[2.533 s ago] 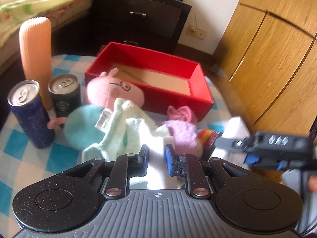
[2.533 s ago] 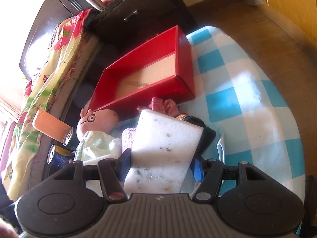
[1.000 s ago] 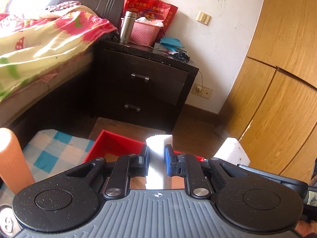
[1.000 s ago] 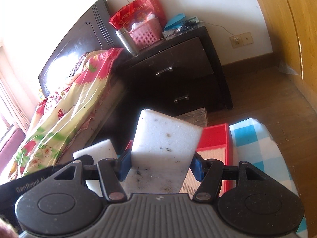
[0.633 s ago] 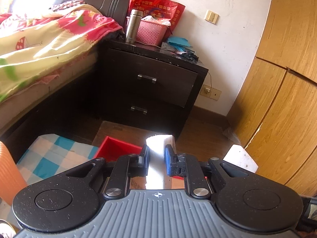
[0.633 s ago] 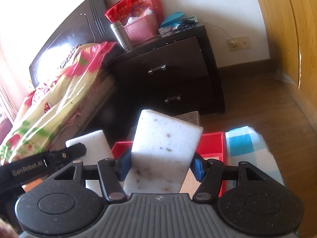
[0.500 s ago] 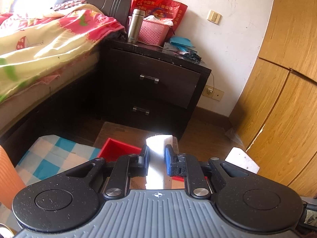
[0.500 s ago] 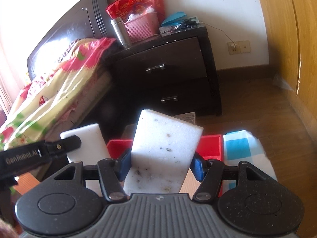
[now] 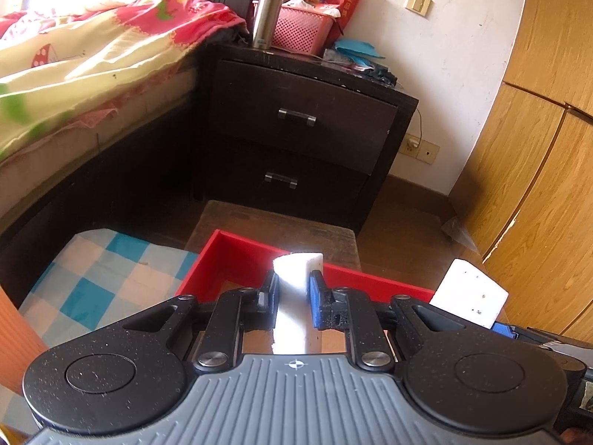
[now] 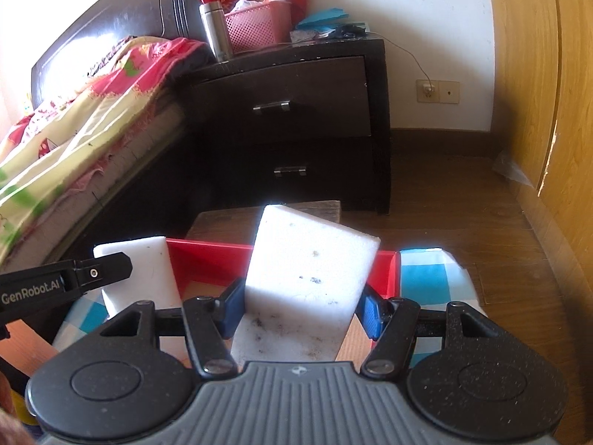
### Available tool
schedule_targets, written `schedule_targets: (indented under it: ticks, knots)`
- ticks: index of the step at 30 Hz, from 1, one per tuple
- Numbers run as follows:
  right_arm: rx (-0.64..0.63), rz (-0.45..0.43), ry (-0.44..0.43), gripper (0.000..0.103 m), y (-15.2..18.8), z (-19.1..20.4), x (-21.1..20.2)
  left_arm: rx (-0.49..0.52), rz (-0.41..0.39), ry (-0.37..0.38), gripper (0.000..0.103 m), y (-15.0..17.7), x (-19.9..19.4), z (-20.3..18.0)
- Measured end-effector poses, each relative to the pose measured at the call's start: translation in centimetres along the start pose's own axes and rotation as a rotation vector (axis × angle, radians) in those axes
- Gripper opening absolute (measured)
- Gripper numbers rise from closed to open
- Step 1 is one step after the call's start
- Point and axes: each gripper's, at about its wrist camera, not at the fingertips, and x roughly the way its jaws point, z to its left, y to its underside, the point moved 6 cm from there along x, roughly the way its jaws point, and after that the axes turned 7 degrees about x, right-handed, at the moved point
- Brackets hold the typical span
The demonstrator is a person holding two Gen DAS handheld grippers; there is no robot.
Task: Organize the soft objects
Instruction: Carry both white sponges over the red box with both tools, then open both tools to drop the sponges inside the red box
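My left gripper (image 9: 292, 293) is shut on a white foam sponge (image 9: 294, 296), pinched on its thin sides and standing on edge above the red box (image 9: 229, 259). My right gripper (image 10: 300, 306) is shut on a second, speckled white sponge (image 10: 311, 274), gripped across its width and held over the red box (image 10: 207, 259). Each view shows the other sponge: the speckled sponge (image 9: 469, 302) at the right in the left wrist view, the clean sponge (image 10: 141, 274) at the left in the right wrist view. The other soft objects are out of sight.
The red box sits at the far edge of a blue-and-white checked cloth (image 9: 107, 274). Beyond it stand a low wooden stool (image 9: 274, 226), a dark nightstand (image 9: 296, 137) and a bed (image 9: 74, 85). A wooden wardrobe (image 9: 537, 185) fills the right. An orange cylinder (image 9: 11, 337) is at the left edge.
Both grippers, each still holding its sponge, have dropped lower and moved forward over the red box. The right gripper has rolled, so the room looks more level.
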Motion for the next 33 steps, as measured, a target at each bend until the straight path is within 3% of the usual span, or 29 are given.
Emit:
schedule_targets:
  ticks: [18,20,22,28,33]
  knots:
    - [-0.036,0.03,0.065,0.042,0.3,-0.4,1.2,0.014,0.031,-0.028,0.021,0.7,1.1,0.0]
    - [-0.034,0.03,0.071,0.044,0.3,-0.5,1.3,0.014,0.031,-0.032,0.026,0.7,1.2,0.0]
    - [-0.031,0.03,0.079,0.048,0.2,-0.6,1.3,0.011,0.029,-0.036,0.039,0.7,1.1,0.0]
    - [-0.04,0.025,0.099,0.058,0.2,-0.6,1.3,0.008,0.028,-0.039,0.048,0.7,1.1,0.1]
    - [-0.045,0.015,0.1,0.061,0.2,-0.5,0.9,0.016,0.026,-0.039,0.052,0.6,0.7,0.0]
